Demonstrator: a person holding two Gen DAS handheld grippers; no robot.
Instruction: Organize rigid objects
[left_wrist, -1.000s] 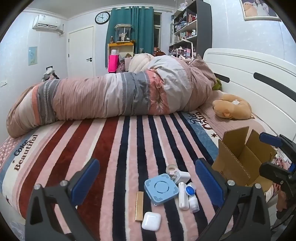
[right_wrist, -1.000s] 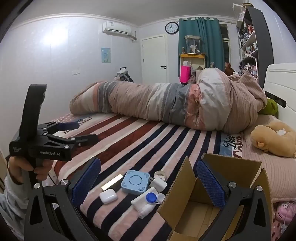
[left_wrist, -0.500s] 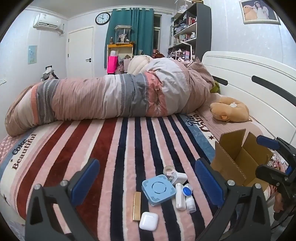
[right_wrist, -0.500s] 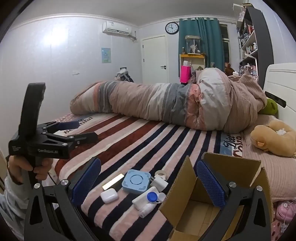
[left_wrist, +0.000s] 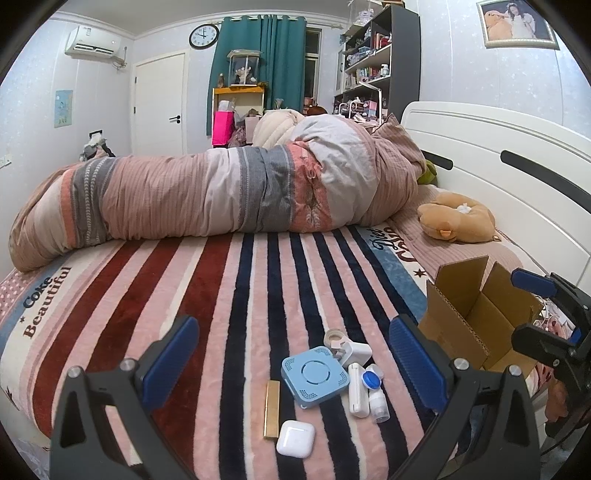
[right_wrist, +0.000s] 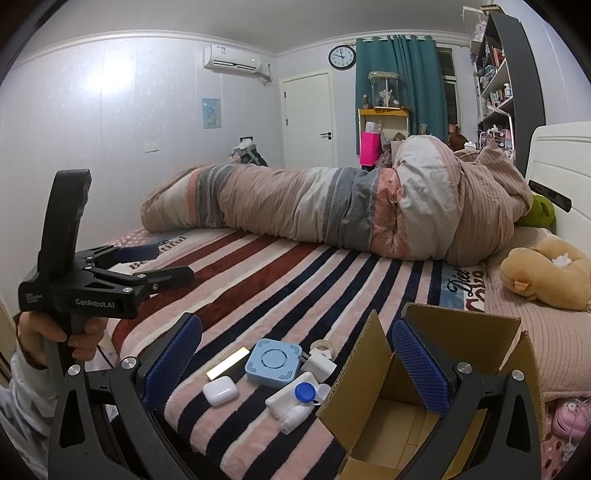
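Observation:
Small rigid objects lie in a cluster on the striped blanket near the bed's front edge: a light-blue square device (left_wrist: 315, 376) (right_wrist: 273, 362), a white earbud case (left_wrist: 295, 438) (right_wrist: 219, 390), a gold bar (left_wrist: 271, 409) (right_wrist: 228, 363), a white charger plug (left_wrist: 354, 353) (right_wrist: 318, 364), a tape roll (left_wrist: 334, 336), a white case and a blue-capped lens case (left_wrist: 369, 378) (right_wrist: 304, 392). An open cardboard box (left_wrist: 476, 314) (right_wrist: 417, 406) stands to their right. My left gripper (left_wrist: 293, 365) is open, hovering above the cluster. My right gripper (right_wrist: 295, 363) is open and empty, over the cluster and box flap.
A rolled striped duvet (left_wrist: 221, 199) lies across the bed behind. A tan plush toy (left_wrist: 456, 218) rests near the white headboard (left_wrist: 517, 177). A pink object (right_wrist: 570, 421) lies right of the box. The striped blanket (left_wrist: 184, 295) stretches between duvet and objects.
Both grippers shifted slightly; the left wrist view has drifted a little, so the cluster sits slightly lower-left in frame. Both stay open, and no object has moved.

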